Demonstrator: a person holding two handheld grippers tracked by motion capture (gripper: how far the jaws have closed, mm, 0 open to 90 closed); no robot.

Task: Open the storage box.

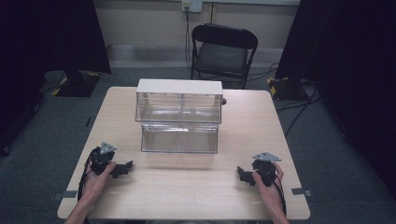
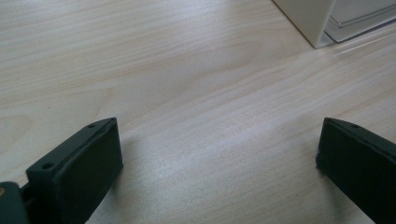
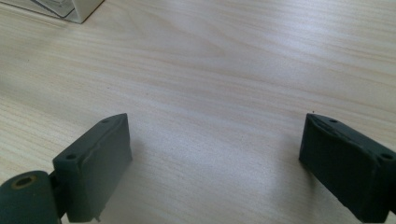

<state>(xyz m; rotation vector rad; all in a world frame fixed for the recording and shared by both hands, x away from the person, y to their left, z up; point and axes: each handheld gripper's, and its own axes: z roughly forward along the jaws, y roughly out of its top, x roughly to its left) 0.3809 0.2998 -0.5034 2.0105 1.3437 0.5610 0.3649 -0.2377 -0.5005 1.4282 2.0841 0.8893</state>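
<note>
We see a clear plastic box (image 1: 180, 122) with a white top in the middle of the high view, standing on the wooden table (image 1: 187, 186). The left gripper (image 1: 122, 169) rests at the lower left of that frame, the right gripper (image 1: 243, 175) at the lower right, both well apart from the box. In each gripper view the jaws stand wide apart over bare wood, holding nothing. A black chair (image 1: 223, 51) sits at the top centre.
</note>
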